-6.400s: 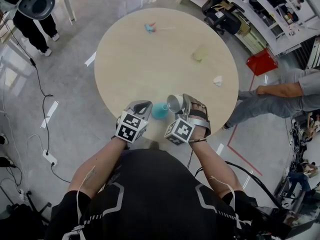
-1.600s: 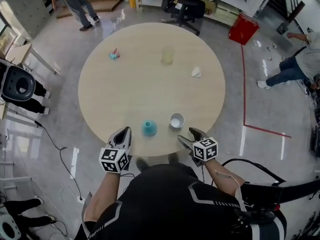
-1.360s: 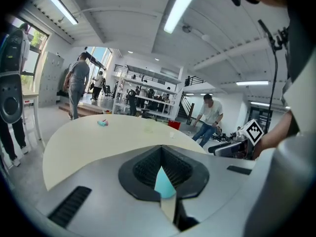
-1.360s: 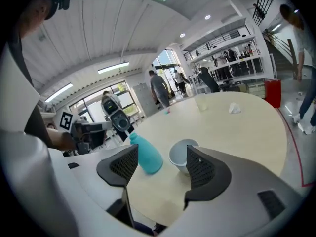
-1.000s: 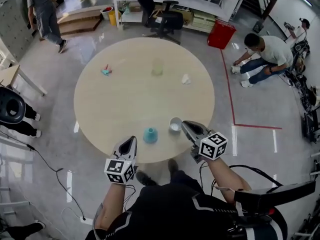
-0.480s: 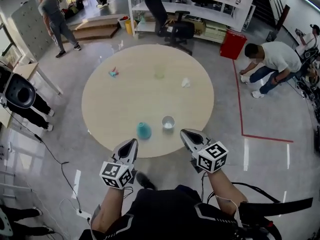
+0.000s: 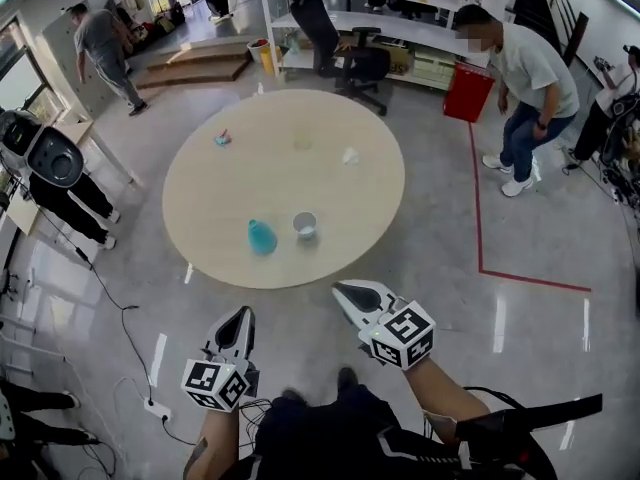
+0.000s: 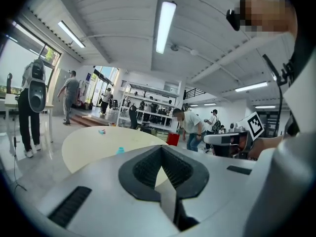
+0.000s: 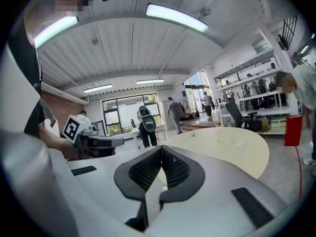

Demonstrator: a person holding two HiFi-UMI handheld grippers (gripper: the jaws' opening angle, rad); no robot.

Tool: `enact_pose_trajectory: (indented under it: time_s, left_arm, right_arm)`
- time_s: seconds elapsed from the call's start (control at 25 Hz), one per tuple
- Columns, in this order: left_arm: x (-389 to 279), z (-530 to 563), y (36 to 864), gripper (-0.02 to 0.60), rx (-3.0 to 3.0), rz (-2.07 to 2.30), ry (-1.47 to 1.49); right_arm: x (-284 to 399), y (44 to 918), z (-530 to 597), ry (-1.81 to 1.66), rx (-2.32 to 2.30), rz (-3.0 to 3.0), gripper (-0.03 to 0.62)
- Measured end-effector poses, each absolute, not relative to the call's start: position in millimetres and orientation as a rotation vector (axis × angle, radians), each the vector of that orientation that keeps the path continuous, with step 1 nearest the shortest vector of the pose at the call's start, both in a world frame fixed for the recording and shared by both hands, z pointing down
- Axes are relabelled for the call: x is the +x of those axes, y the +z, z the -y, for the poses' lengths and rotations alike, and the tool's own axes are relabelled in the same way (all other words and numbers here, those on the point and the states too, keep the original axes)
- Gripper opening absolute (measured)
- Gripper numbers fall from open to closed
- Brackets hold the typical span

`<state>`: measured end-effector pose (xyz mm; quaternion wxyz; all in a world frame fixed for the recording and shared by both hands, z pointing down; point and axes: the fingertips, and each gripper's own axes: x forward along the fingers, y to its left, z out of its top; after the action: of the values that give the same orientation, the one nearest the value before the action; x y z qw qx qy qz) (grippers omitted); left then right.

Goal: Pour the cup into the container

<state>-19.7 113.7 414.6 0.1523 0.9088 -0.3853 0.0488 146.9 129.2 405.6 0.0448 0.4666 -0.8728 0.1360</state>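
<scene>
Head view, looking steeply down on a round pale surface (image 7: 335,198) standing on a glossy grey floor. Near its 6 o'clock edge stands the cup (image 7: 305,225), upright with its open top showing. Just beside it, at its 9 o'clock, is the teal container (image 7: 262,236) — close, but not touching. Toward the far edge lie three small things: a teal-and-pink item (image 7: 222,138) at 11 o'clock, a pale yellow tumbler (image 7: 302,141) at 12, and a white scrap (image 7: 350,155) at 1.

Both grippers are off the surface, over the floor below its near edge and well apart from cup and container. The left gripper (image 7: 243,314) is at 7 o'clock in the frame and the right gripper (image 7: 347,290) at 5 o'clock, each pointing toward the surface. In the left gripper view the jaws are pressed together with nothing between them. The right gripper view shows the same — pads meeting, empty.

Beyond the surface, a person in a white shirt (image 7: 525,68) stands at 2 o'clock near a red bin (image 7: 470,96). A black chair (image 7: 345,48) is at 12.
</scene>
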Motion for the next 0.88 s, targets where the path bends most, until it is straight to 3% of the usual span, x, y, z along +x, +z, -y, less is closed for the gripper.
enact_pose_trajectory:
  time_s: [0.64,0.88]
  left_arm:
    - [-111,-365,410,0.000,2.712,1.021,0.139]
    - [-107,-452,401,0.000,2.704,0.986,0.087]
  right_arm:
    - [34,387,-365,0.462,1.523,2.696,0.006]
    - [28,380,-457,0.411,1.522,2.646,0.006]
